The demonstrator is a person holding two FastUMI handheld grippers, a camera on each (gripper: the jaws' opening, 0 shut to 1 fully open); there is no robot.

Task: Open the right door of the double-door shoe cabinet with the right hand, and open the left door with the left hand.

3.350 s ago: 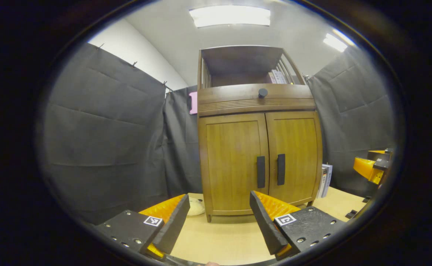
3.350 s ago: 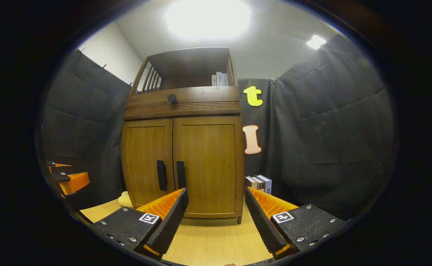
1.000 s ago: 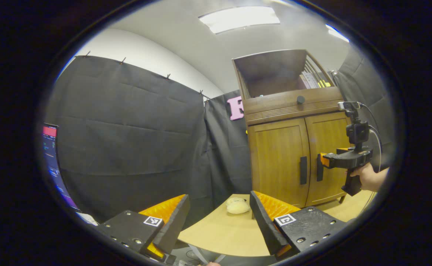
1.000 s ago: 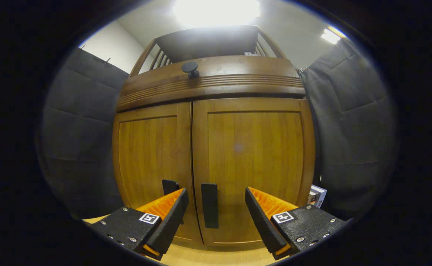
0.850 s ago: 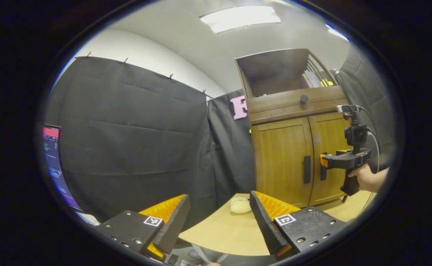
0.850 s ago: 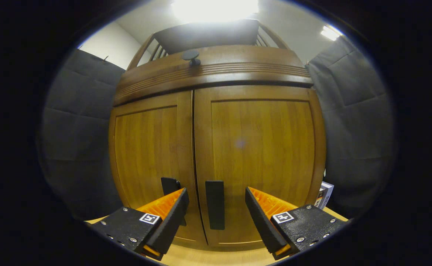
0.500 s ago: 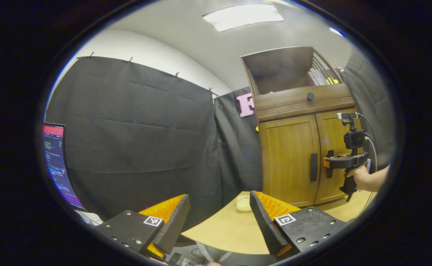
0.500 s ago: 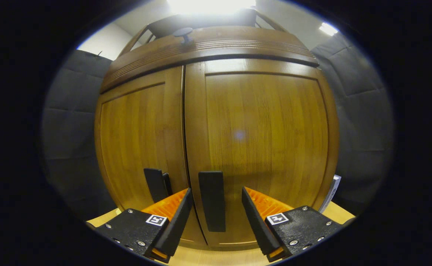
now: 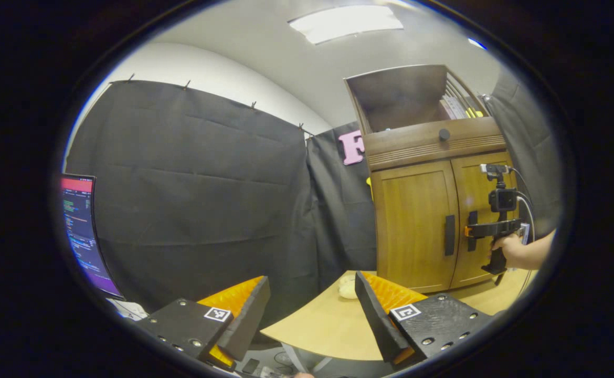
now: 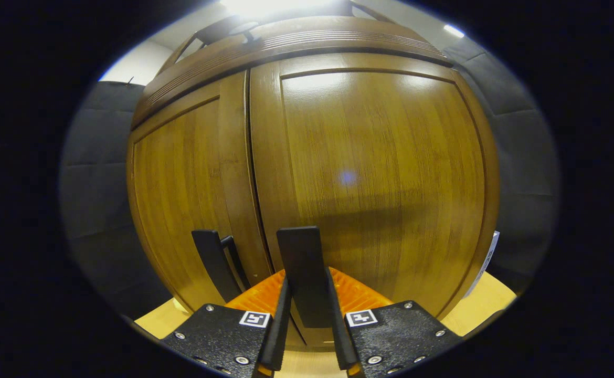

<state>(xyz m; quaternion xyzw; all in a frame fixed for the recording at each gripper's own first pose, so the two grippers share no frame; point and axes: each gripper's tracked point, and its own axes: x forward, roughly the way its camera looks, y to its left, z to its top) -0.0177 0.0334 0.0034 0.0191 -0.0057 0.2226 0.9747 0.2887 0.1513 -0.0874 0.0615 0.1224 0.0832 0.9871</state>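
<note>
Right gripper at 6 o'clock, fingers clamped on right door's black handle, both doors closed, left gripper fingers spread wide apart, wooden cabinet at 3 o'clock

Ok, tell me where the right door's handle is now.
In the right gripper view, the right door's handle stands low at centre, clamped between the right tongs, just right of the left door's handle.
</note>
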